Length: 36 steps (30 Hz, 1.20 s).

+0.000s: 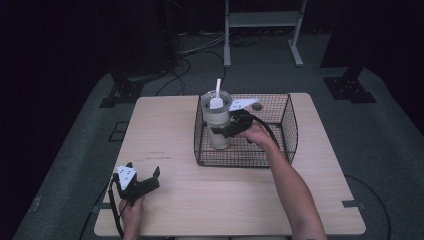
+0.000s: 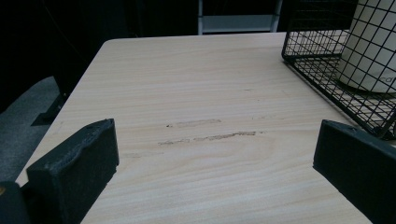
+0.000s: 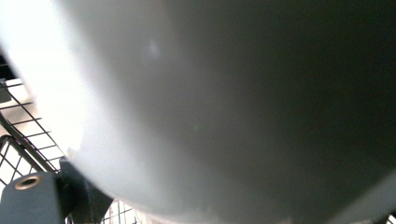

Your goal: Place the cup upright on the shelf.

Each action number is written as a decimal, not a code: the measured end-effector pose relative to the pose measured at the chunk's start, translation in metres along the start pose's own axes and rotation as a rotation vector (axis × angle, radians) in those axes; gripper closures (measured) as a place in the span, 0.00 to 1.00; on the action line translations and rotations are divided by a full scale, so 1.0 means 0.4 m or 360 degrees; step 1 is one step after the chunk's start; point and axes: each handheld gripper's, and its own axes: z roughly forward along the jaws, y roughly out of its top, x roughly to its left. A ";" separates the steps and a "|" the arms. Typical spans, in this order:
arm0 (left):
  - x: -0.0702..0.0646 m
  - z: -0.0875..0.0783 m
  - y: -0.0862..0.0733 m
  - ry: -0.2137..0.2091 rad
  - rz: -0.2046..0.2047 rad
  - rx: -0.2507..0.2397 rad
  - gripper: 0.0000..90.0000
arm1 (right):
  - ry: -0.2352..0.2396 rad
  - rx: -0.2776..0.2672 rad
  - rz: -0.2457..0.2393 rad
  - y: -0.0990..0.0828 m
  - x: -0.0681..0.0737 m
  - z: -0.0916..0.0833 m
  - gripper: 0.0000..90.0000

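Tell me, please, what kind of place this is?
Probably a lab or studio set up for recording demonstrations, not a home. A lone wooden table stands on grey carpet among dark surroundings, cables trail across the floor behind it, and a metal frame stand sits at the back.

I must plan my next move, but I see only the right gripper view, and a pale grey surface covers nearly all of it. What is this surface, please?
Observer: It is the tall pale plastic tumbler with a clear lid and a white straw. It stands upright in the black wire basket.

Operator: Where is my right tool against it?

Observer: The right tool is inside the basket, around the tumbler's lower half. I cannot tell whether it is clamped.

Operator: And the other tool?

Observer: The left tool rests open, holding nothing, near the front left corner of the light wooden table, well apart from the basket.
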 end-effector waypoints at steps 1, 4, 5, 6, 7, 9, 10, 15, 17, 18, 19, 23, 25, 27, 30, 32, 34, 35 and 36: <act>0.000 0.000 0.000 0.0000 0.0001 -0.0001 0.00 | -0.0004 -0.0003 -0.0006 -0.001 -0.001 -0.001 0.10; 0.000 0.000 0.000 -0.0001 0.0007 0.0003 0.00 | -0.0010 -0.0002 -0.0006 -0.002 0.000 -0.003 0.10; 0.000 0.000 0.000 -0.0001 0.0008 0.0003 0.00 | -0.0013 -0.0004 -0.0014 -0.002 -0.001 -0.004 0.10; 0.000 0.000 0.000 -0.0001 0.0009 0.0004 0.00 | -0.0013 -0.0004 -0.0012 -0.002 -0.001 -0.004 0.10; 0.000 0.000 0.000 -0.0001 0.0009 0.0004 0.00 | -0.0013 -0.0003 -0.0005 -0.003 0.000 -0.005 0.10; 0.000 -0.001 0.000 -0.0003 0.0014 0.0006 0.00 | -0.0015 -0.0009 -0.0008 -0.003 -0.002 -0.006 0.10; 0.000 -0.001 0.000 -0.0002 0.0020 0.0009 0.00 | -0.0013 0.0002 0.0003 -0.004 -0.002 -0.008 0.10; 0.000 -0.001 0.000 -0.0001 0.0022 0.0011 0.00 | -0.0022 0.0002 -0.0002 -0.004 -0.003 -0.015 0.09; 0.000 -0.001 0.000 -0.0002 0.0024 0.0011 0.00 | -0.0026 -0.0003 -0.0001 -0.006 -0.003 -0.018 0.09; 0.000 -0.001 0.000 -0.0001 0.0026 0.0013 0.00 | -0.0028 0.0000 0.0010 -0.007 -0.003 -0.020 0.09; 0.000 -0.001 0.000 0.0001 0.0026 0.0013 0.00 | -0.0027 0.0001 0.0008 -0.007 -0.003 -0.021 0.09; 0.000 -0.001 0.000 0.0001 0.0025 0.0012 0.00 | -0.0032 0.0011 0.0003 -0.009 -0.004 -0.027 0.09; 0.000 -0.001 0.000 0.0000 0.0025 0.0011 0.00 | -0.0031 0.0017 0.0005 -0.010 -0.003 -0.031 0.09; -0.001 -0.001 0.000 0.0001 0.0027 0.0012 0.00 | -0.0031 0.0027 0.0001 -0.012 -0.004 -0.036 0.09; -0.001 -0.001 0.000 0.0003 0.0029 0.0012 0.00 | -0.0032 0.0029 -0.0004 -0.013 -0.004 -0.040 0.09; -0.001 -0.001 0.000 0.0003 0.0028 0.0013 0.00 | -0.0037 0.0030 0.0003 -0.015 -0.003 -0.044 0.09; -0.001 0.000 0.000 0.0003 0.0028 0.0013 0.00 | -0.0038 0.0030 -0.0002 -0.017 -0.003 -0.047 0.09; -0.002 0.000 0.000 0.0003 0.0032 0.0012 0.00 | -0.0038 0.0032 0.0002 -0.017 -0.002 -0.049 0.09; -0.002 0.000 0.000 0.0004 0.0033 0.0013 0.00 | -0.0038 0.0037 0.0001 -0.018 -0.002 -0.050 0.09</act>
